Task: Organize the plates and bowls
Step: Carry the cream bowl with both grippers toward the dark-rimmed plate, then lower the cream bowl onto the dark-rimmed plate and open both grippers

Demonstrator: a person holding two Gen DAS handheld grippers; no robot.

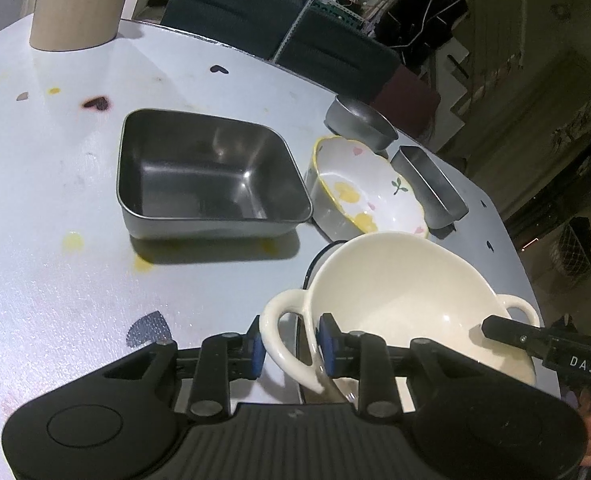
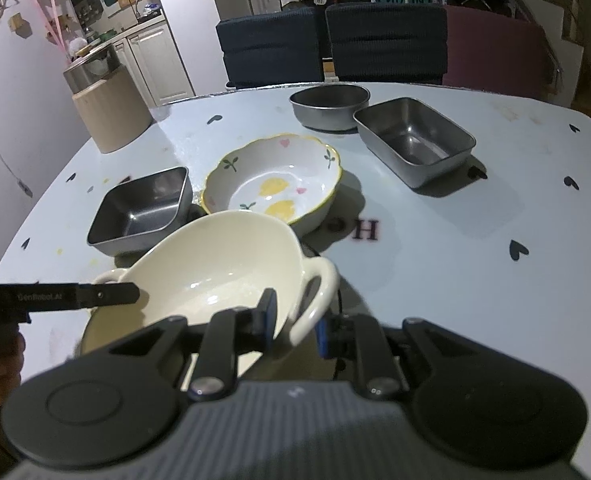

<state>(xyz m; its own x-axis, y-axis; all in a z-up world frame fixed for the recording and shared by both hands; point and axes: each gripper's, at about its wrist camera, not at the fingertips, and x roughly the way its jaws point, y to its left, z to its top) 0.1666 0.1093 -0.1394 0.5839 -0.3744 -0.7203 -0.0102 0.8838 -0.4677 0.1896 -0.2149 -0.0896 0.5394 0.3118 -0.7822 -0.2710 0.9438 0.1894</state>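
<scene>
While the cream bowl (image 1: 407, 292) with two loop handles sits tilted near the front edge of the table (image 1: 75, 280), each gripper has one of its handles. The left gripper (image 1: 289, 346) has its blue pads on both sides of the left handle, a little apart, and I cannot tell if they squeeze it. The right gripper (image 2: 293, 326) has its pads close around the right handle and looks like it is pinching it. Under the bowl there seems to be another dish, mostly hidden. Just behind it is the flower bowl (image 2: 275, 184), and beside that the square metal pan (image 1: 207, 172). Farther back are a round metal pan (image 2: 329, 106) and a long metal pan (image 2: 415, 140). The table is bare to the right.
</scene>
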